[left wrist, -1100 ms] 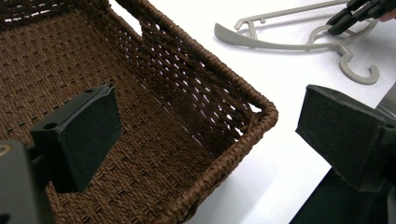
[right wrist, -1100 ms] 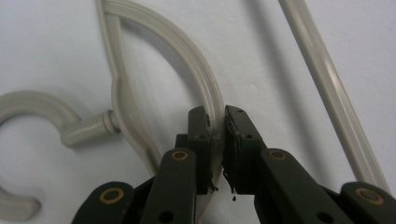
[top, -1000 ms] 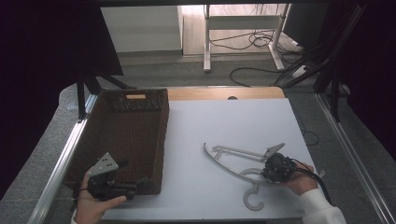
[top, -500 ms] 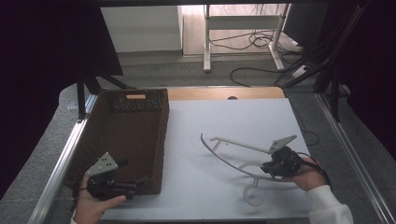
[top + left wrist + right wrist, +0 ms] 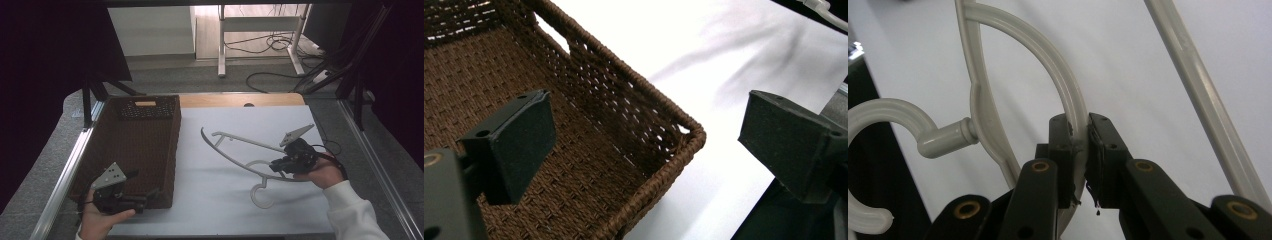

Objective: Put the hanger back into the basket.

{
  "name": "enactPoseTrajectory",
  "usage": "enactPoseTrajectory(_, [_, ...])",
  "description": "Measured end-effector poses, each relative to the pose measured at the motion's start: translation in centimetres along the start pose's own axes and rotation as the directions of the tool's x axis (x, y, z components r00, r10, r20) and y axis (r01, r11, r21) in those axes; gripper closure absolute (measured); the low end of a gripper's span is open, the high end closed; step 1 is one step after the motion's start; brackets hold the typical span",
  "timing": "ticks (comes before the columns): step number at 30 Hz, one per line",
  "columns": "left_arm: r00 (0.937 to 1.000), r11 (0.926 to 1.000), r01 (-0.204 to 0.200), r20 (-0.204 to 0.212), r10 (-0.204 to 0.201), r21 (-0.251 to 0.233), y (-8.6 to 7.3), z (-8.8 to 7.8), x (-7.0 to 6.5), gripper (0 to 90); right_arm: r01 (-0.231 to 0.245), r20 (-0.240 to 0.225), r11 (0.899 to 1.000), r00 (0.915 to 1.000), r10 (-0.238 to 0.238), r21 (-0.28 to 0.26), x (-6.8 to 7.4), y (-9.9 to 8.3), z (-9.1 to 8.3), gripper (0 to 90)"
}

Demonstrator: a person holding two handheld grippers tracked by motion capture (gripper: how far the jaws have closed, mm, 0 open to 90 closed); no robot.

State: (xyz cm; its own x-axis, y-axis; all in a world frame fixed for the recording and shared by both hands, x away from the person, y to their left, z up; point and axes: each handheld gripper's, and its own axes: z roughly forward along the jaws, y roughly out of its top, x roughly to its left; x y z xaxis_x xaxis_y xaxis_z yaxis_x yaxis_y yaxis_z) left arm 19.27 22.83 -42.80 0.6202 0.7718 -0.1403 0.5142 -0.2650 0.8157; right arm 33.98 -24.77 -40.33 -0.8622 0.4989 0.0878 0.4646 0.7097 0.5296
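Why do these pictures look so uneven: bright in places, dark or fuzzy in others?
High view: dark surroundings, while the white table is evenly lit. Left gripper view: the basket weave is sharp; soft grey shadows smear across the white surface. Right gripper view: the hanger is sharp near the jaws, and the tabletop washes out to plain pale grey.

A recording bench in a lab or workroom

Black curtains (image 5: 45,60) close in both sides of a white-topped counter (image 5: 225,210) edged with aluminium rails (image 5: 60,185); beyond it, grey carpet (image 5: 200,77), loose cables (image 5: 280,45) and the white metal legs of a desk (image 5: 220,40) on a bare floor.
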Motion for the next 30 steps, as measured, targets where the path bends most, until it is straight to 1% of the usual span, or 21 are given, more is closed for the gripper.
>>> enactPoseTrajectory(1, [1.0000, 1.0000, 0.000, 0.000, 0.000, 0.000, 0.0, 0.0, 0.0, 7.9, 0.000, 0.000, 1.000, 1.0000, 0.000, 0.000, 0.0, 0.0, 0.0, 80.7])
enactPoseTrajectory(4, [1.0000, 0.9999, -0.002, 0.002, 0.002, -0.015, 0.3, -0.2, -0.1, 8.3, -0.006, -0.036, 1.000, 0.9993, 0.006, -0.012, 0.2, 1.1, 0.1, 80.7])
enactPoseTrajectory(7, [1.0000, 0.9998, -0.005, 0.006, 0.005, -0.020, 0.5, -0.2, -0.2, 9.1, -0.006, -0.065, 1.000, 0.9979, 0.005, -0.009, 0.2, 1.8, 0.3, 80.7])
enactPoseTrajectory(8, [0.9998, 0.9996, -0.012, 0.013, 0.013, -0.026, 0.8, -0.2, -0.3, 9.5, -0.007, -0.088, 1.000, 0.9961, 0.007, -0.002, 0.2, 2.0, 0.4, 80.7])
enactPoseTrajectory(11, [0.9990, 0.9984, -0.033, 0.028, 0.034, -0.046, 1.7, -0.3, -0.6, 10.3, -0.004, -0.129, 1.000, 0.9916, 0.006, 0.012, -0.1, 2.6, 0.5, 80.7])
enactPoseTrajectory(13, [0.9986, 0.9978, -0.038, 0.033, 0.040, -0.053, 2.0, -0.3, -0.6, 10.7, -0.006, -0.137, 1.000, 0.9905, 0.008, 0.015, -0.3, 2.8, 0.5, 80.7])
enactPoseTrajectory(14, [0.9977, 0.9969, -0.051, 0.043, 0.053, -0.060, 2.7, -0.1, -0.8, 11.6, -0.014, -0.151, 1.000, 0.9883, 0.017, 0.023, -0.5, 3.2, 0.5, 80.7])
enactPoseTrajectory(18, [0.9943, 0.9941, -0.083, 0.061, 0.087, -0.069, 4.4, 0.8, -1.2, 13.7, -0.016, -0.166, 0.999, 0.9858, 0.022, 0.034, -0.8, 3.7, 0.6, 80.7])
enactPoseTrajectory(19, [0.9943, 0.9941, -0.083, 0.061, 0.087, -0.069, 4.4, 0.8, -1.2, 14.5, -0.016, -0.166, 0.999, 0.9858, 0.022, 0.034, -0.8, 3.7, 0.6, 80.7])
enactPoseTrajectory(20, [0.9916, 0.9922, -0.108, 0.064, 0.112, -0.062, 5.3, 1.5, -1.4, 15.1, -0.017, -0.180, 0.999, 0.9834, 0.024, 0.040, -0.8, 3.8, 0.7, 80.7])
enactPoseTrajectory(21, [0.9916, 0.9922, -0.108, 0.064, 0.112, -0.062, 5.3, 1.5, -1.4, 15.4, -0.016, -0.183, 0.999, 0.9828, 0.023, 0.043, -0.9, 3.9, 0.8, 80.6])
enactPoseTrajectory(22, [0.9882, 0.9894, -0.135, 0.066, 0.138, -0.054, 6.2, 2.2, -1.7, 16.2, -0.016, -0.192, 0.999, 0.9812, 0.025, 0.047, -0.9, 4.0, 0.8, 80.6])
enactPoseTrajectory(23, [0.9863, 0.9877, -0.148, 0.066, 0.151, -0.051, 6.7, 2.6, -1.8, 16.7, -0.013, -0.196, 0.999, 0.9803, 0.023, 0.051, -0.9, 4.1, 0.8, 80.7])
enactPoseTrajectory(24, [0.9863, 0.9877, -0.148, 0.066, 0.151, -0.051, 6.7, 2.6, -1.8, 17.1, -0.013, -0.202, 0.998, 0.9792, 0.024, 0.056, -0.9, 4.1, 0.9, 80.7])
enactPoseTrajectory(25, [0.9817, 0.9834, -0.174, 0.069, 0.177, -0.050, 7.6, 3.1, -2.1, 17.7, -0.014, -0.207, 0.998, 0.9780, 0.026, 0.061, -0.9, 4.2, 0.9, 80.6])
enactPoseTrajectory(27, [0.9763, 0.9784, -0.200, 0.073, 0.204, -0.052, 8.5, 3.6, -2.6, 18.6, -0.017, -0.218, 0.997, 0.9754, 0.032, 0.069, -1.1, 4.4, 0.9, 80.7])
enactPoseTrajectory(28, [0.9763, 0.9784, -0.200, 0.073, 0.204, -0.052, 8.5, 3.6, -2.6, 19.2, -0.017, -0.218, 0.997, 0.9754, 0.032, 0.069, -1.1, 4.4, 0.9, 80.7])
enactPoseTrajectory(29, [0.9696, 0.9724, -0.229, 0.078, 0.232, -0.047, 9.3, 4.2, -2.9, 19.5, -0.026, -0.228, 0.996, 0.9728, 0.043, 0.081, -1.1, 4.6, 0.8, 80.7])
enactPoseTrajectory(30, [0.9696, 0.9724, -0.229, 0.078, 0.232, -0.047, 9.3, 4.2, -2.9, 19.9, -0.026, -0.228, 0.996, 0.9728, 0.043, 0.081, -1.1, 4.6, 0.8, 80.7])
